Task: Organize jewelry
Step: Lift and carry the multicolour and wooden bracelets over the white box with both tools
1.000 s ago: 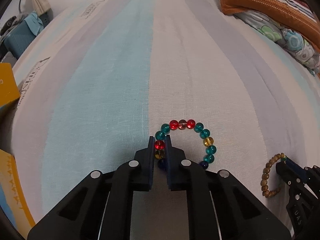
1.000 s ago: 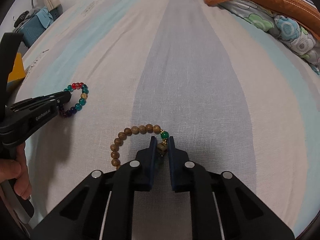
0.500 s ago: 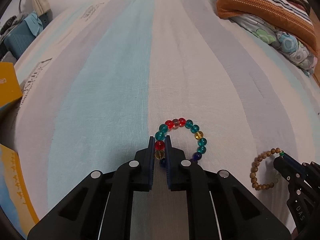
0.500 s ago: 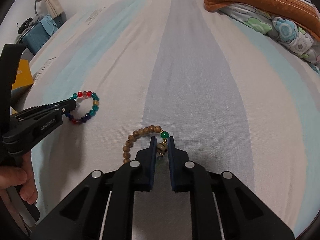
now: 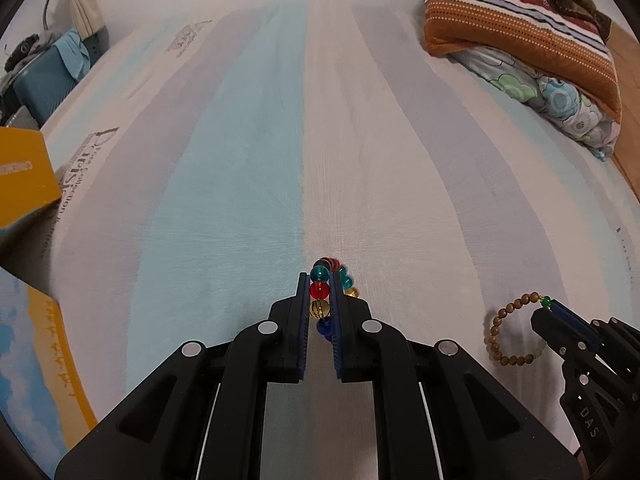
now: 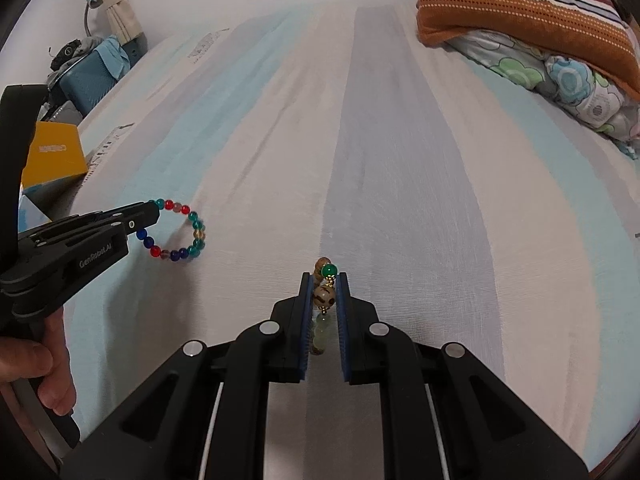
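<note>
- Left gripper (image 5: 319, 294), marked "GenRobot.AI", clamped the coloured glass-bead bracelet (image 6: 180, 232) above the striped bed sheet (image 5: 248, 184).
- Right gripper (image 6: 324, 294), lettered "DAS", pinched the wooden-bead bracelet (image 5: 508, 336) by its patterned bead.
- Left of the bed stood a yellow box (image 6: 56, 156).
- Farther right lay folded blankets (image 5: 520, 28).

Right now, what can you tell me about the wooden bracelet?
The wooden bracelet is a closed loop of small round brown beads that look like wood, broken by a green bead, gold spacers, a larger patterned cream bead and pale green beads. The right gripper is shut on the patterned bead. The loop stands roughly on edge over the striped sheet; whether its bottom touches the sheet is unclear.
</note>
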Motion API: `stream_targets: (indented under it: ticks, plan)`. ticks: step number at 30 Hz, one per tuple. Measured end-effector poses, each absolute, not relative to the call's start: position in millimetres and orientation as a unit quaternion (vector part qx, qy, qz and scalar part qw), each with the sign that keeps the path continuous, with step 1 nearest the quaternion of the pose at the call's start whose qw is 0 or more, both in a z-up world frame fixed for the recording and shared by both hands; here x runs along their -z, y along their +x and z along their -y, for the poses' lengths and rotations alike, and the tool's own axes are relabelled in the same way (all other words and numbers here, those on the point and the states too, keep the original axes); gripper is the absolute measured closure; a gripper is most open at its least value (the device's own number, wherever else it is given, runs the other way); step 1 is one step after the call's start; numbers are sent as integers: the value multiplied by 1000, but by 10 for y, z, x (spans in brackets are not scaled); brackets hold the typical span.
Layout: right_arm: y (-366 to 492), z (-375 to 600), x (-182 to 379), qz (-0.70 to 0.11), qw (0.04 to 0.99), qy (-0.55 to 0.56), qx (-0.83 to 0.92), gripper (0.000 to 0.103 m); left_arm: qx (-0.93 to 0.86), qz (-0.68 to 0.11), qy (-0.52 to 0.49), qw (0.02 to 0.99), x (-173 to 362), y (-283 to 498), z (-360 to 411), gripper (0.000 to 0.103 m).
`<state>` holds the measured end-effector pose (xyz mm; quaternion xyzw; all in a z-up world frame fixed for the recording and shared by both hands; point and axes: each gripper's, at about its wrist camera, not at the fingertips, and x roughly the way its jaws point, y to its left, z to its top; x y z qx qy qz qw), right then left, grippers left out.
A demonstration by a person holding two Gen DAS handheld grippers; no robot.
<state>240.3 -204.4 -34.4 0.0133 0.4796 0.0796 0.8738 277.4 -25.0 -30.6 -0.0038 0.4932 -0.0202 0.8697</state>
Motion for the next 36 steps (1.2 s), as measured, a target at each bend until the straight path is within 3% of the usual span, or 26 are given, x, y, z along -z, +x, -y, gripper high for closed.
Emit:
stream_targets:
  ticks: [19, 36]
  plan:
    - [2048, 1691, -252, -437, 896, -2, -86, 92, 8, -457, -3, 889, -325, 2222, -113, 94]
    - [1610, 723, -821, -393, 908, -28, -140, 92, -49, -422, -21, 905, -895, 1444, -1029, 94]
